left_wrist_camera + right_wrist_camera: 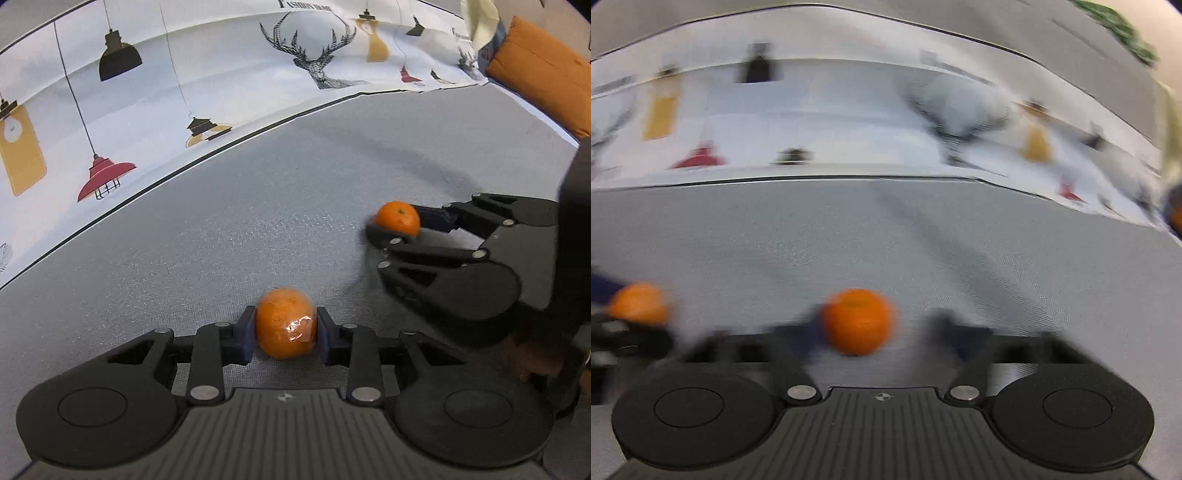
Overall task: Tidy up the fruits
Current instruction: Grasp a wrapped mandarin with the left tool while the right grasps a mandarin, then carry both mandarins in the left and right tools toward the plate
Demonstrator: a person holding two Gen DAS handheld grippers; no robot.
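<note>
My left gripper (285, 334) is shut on a plastic-wrapped orange (285, 328), its blue pads pressed on both sides, just above the grey cloth. My right gripper (397, 227) comes in from the right with a second orange (398, 218) between its fingers. In the blurred right wrist view that orange (857, 321) sits between the fingers with a gap on its right side, so the jaws stand partly apart. The left gripper's orange (637, 302) shows at the far left there.
A grey cloth surface (295, 206) lies under both grippers. A white printed cloth with lamps and a deer (221, 85) runs along the back. An orange cushion (543, 74) lies at the far right.
</note>
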